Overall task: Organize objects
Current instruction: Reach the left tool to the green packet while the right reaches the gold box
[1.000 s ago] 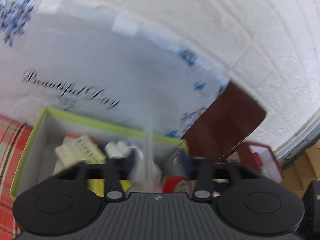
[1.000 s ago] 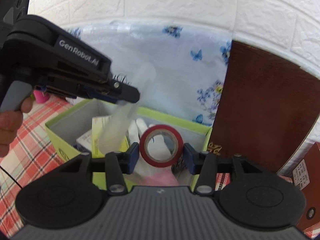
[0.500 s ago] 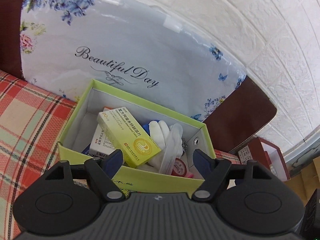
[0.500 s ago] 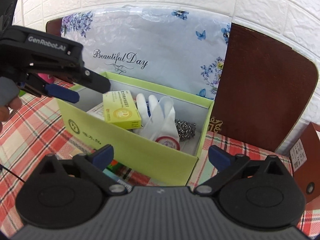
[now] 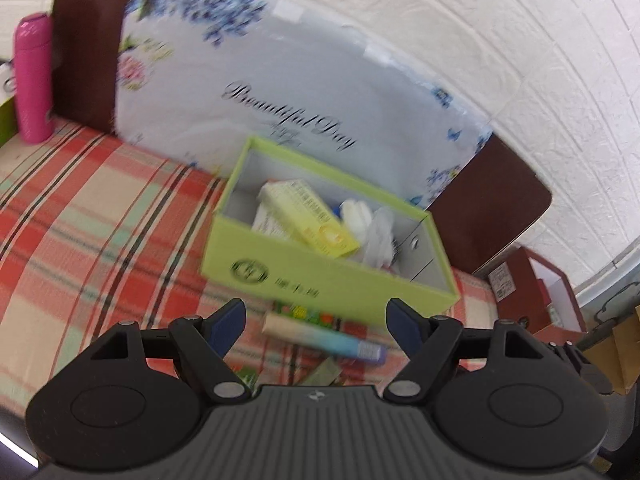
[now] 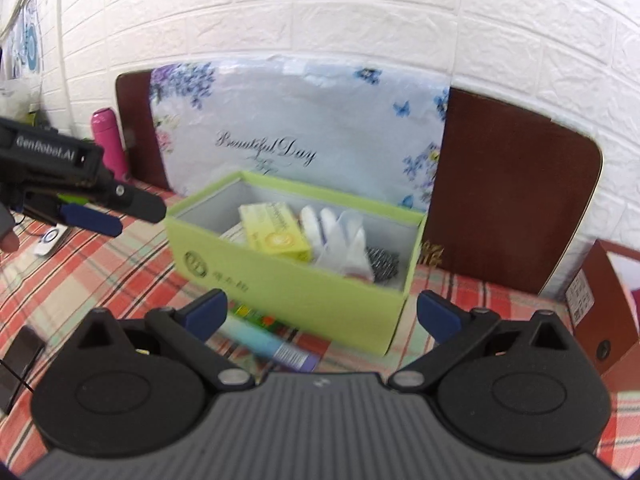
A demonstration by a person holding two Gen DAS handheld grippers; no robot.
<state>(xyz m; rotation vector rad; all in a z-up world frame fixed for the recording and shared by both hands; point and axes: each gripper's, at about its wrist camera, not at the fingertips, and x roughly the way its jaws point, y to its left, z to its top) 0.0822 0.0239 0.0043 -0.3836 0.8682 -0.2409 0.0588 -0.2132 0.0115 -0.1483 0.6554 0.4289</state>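
Observation:
A lime-green open box (image 5: 320, 280) (image 6: 288, 284) stands on the checked cloth. Inside it lie a yellow medicine carton (image 5: 316, 220) (image 6: 276, 232), white gloves (image 5: 368, 224) (image 6: 340, 236) and a steel scourer (image 6: 384, 264). In front of the box, a beige-and-blue tube (image 5: 324, 336) (image 6: 272, 344) rests on the cloth beside a colourful packet (image 5: 304, 312). My left gripper (image 5: 316, 316) (image 6: 112, 208) is open, back from the box, with nothing between its pads. My right gripper (image 6: 324, 310) stands wide open and empty, also short of the box.
A floral "Beautiful Day" board (image 5: 300, 92) and a brown board (image 6: 512, 192) lean on the white brick wall behind the box. A pink bottle (image 5: 32, 76) (image 6: 108, 140) stands far left. A red-brown box (image 5: 536, 292) sits right, and a dark phone (image 6: 20, 360) lies left.
The right gripper let go of the red tape roll over the box and opened wide. Both grippers drew back from the box, so the tube in front came into view.

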